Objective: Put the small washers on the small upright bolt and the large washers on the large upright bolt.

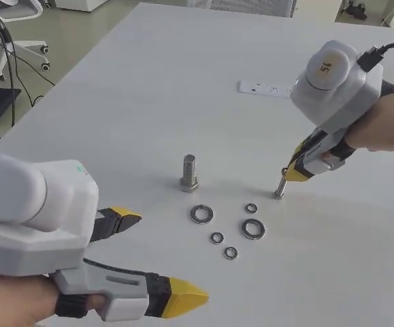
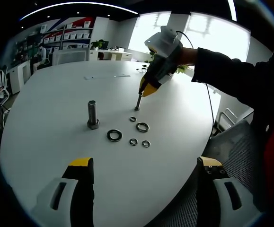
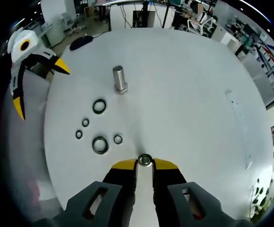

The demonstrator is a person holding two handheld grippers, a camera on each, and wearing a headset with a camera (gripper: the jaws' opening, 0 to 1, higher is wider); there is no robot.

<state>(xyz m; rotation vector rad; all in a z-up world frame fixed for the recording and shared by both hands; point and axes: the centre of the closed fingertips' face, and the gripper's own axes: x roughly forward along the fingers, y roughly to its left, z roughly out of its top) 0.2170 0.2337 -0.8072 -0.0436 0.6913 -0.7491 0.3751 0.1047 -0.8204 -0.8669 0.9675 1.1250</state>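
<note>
The large upright bolt (image 1: 190, 172) (image 2: 92, 115) (image 3: 119, 78) stands mid-table. The small upright bolt (image 1: 279, 189) (image 2: 137, 101) stands to its right. My right gripper (image 1: 288, 174) (image 3: 145, 163) hovers right over the small bolt's top, its yellow tips shut on a small washer (image 3: 145, 160). On the table lie two large washers (image 1: 201, 214) (image 1: 254, 229) and three small washers (image 1: 251, 208) (image 1: 216, 238) (image 1: 231, 253). My left gripper (image 1: 162, 257) (image 2: 145, 163) stands open near the front edge, with nothing between its jaws.
A white power strip (image 1: 265, 88) lies at the back of the white table (image 1: 128, 102). Office chairs (image 1: 13, 27) stand beyond the table's left edge. A person's dark sleeve (image 2: 231, 71) reaches in from the right.
</note>
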